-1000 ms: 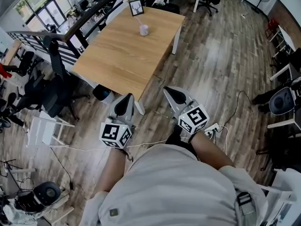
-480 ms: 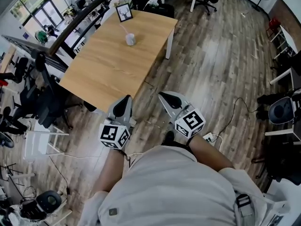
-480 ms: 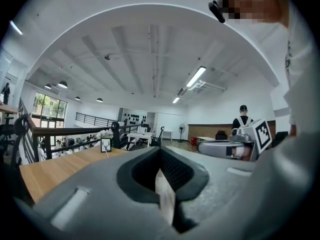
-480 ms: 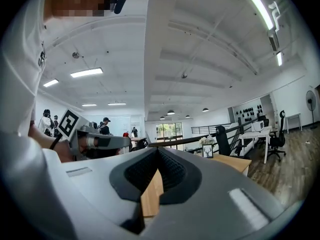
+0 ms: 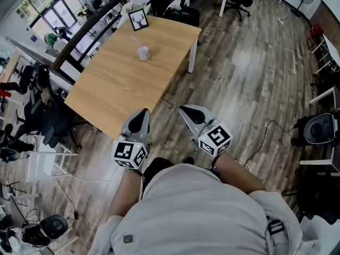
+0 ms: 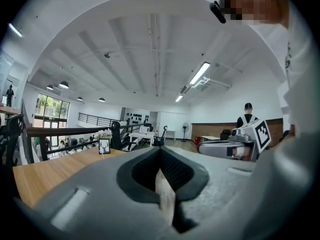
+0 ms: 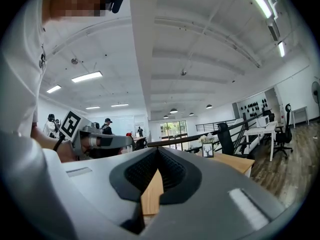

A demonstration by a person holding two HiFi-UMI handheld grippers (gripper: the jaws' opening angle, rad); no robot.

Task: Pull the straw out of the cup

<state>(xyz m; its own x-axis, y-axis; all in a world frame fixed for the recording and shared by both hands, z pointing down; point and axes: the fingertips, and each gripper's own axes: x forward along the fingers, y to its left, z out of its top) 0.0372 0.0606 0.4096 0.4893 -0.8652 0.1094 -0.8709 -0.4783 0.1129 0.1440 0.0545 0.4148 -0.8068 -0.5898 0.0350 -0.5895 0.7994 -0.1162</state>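
On the far half of a wooden table (image 5: 122, 84) stands a small pale cup (image 5: 143, 53) with a pink straw (image 5: 136, 41) leaning out of it. Both grippers hang over the wooden floor, short of the table's near edge and well away from the cup. My left gripper (image 5: 143, 112) is shut and empty, its jaws meeting at the tip (image 6: 161, 151). The right gripper (image 5: 186, 110) beside it is shut on nothing too (image 7: 157, 151). Neither gripper view shows the cup clearly.
A framed deer picture (image 5: 138, 19) stands at the table's far end. Office chairs (image 5: 42, 116) crowd the table's left side, and a black railing (image 5: 90, 23) runs behind it. A cable (image 5: 255, 142) trails over the floor at the right, near a round device (image 5: 319, 129).
The person has stepped closer to the table; table and cup sit lower and further left in the head view. Both grippers stay shut in the same pose.
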